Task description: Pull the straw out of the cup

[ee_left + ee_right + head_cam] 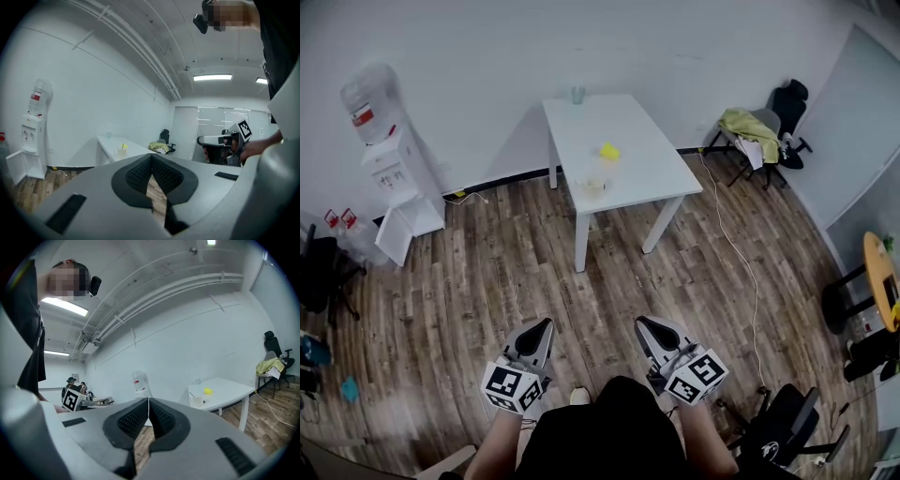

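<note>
A pale cup stands near the front edge of the white table, far ahead of me. In the left gripper view the cup shows a thin straw sticking up out of it; in the right gripper view the cup is small and distant. My left gripper and right gripper hang low over the wooden floor near my body, well short of the table. Both have their jaws closed tip to tip, with nothing between them.
A yellow object and a glass also sit on the table. A water dispenser stands at the left wall. At the right are a chair with yellow cloth, a floor cable and a black chair.
</note>
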